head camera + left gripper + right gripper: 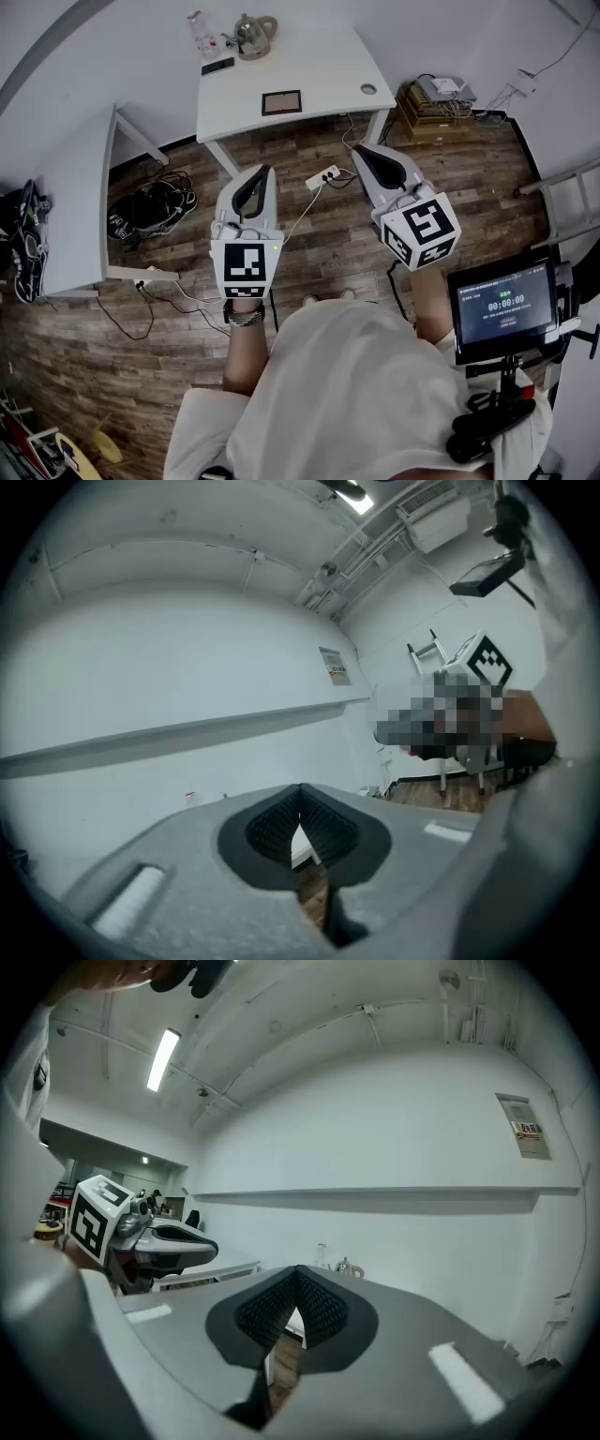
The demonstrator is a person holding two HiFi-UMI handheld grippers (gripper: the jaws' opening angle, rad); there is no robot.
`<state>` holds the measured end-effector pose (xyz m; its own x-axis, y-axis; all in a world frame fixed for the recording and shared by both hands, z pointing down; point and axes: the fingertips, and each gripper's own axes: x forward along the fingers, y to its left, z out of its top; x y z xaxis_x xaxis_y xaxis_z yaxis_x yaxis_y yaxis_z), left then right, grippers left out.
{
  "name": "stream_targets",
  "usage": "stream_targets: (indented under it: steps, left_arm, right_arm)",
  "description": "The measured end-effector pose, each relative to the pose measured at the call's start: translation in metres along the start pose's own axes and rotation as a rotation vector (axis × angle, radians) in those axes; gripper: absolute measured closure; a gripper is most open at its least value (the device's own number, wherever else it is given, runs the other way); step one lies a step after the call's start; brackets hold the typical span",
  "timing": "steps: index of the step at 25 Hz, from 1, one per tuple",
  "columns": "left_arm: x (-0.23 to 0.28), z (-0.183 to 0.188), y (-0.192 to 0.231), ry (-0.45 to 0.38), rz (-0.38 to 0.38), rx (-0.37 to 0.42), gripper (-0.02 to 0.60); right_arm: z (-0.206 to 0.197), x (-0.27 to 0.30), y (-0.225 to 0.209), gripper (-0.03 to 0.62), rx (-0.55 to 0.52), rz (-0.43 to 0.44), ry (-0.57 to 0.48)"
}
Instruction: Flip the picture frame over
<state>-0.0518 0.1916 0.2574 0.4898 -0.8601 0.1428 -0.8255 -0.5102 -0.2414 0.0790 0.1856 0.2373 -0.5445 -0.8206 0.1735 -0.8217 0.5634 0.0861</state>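
A small dark picture frame (281,101) lies flat near the front edge of the white table (319,66). Both grippers hang over the wooden floor, well short of the table and apart from the frame. My left gripper (262,172) is shut with nothing in it; in the left gripper view its tips (300,789) meet. My right gripper (362,151) is also shut and holds nothing, its tips (298,1272) touching. Each gripper points roughly level toward the table. The left gripper (141,1232) shows in the right gripper view, and the right gripper's marker cube (487,663) shows in the left gripper view.
A kettle (254,36), a bottle (198,31) and a dark phone-like object (217,66) sit at the table's far side. A second white desk (80,216) stands left. A power strip (323,175), cables and bags (150,206) lie on the floor. A timer screen (502,305) is at right.
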Motion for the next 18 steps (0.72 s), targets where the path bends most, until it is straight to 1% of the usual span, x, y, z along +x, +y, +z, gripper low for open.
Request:
stream_targets:
  steps: [3, 6, 8, 12, 15, 18]
  left_arm:
    - [0.001, -0.001, -0.006, 0.0, -0.004, 0.001, 0.578]
    - [0.003, -0.001, -0.006, -0.002, -0.008, 0.004, 0.578]
    - [0.003, -0.001, -0.002, -0.001, -0.009, 0.004, 0.578]
    - [0.0, -0.002, 0.01, 0.005, -0.006, 0.001, 0.578]
    - [-0.004, -0.006, 0.02, 0.01, -0.003, -0.001, 0.578]
    - [-0.015, -0.015, 0.03, 0.013, -0.003, -0.004, 0.578]
  right_arm:
    - [-0.003, -0.004, -0.002, 0.592, 0.018, 0.002, -0.009]
    - [0.001, -0.003, -0.005, 0.592, 0.035, -0.011, -0.041]
    - [0.006, -0.001, -0.004, 0.592, 0.031, -0.019, -0.06]
    - [0.02, 0.005, 0.005, 0.592, 0.01, -0.004, -0.095]
    - [0.018, 0.013, 0.013, 0.592, 0.015, 0.009, -0.077]
    - [0.014, 0.018, 0.025, 0.592, 0.021, 0.001, -0.066]
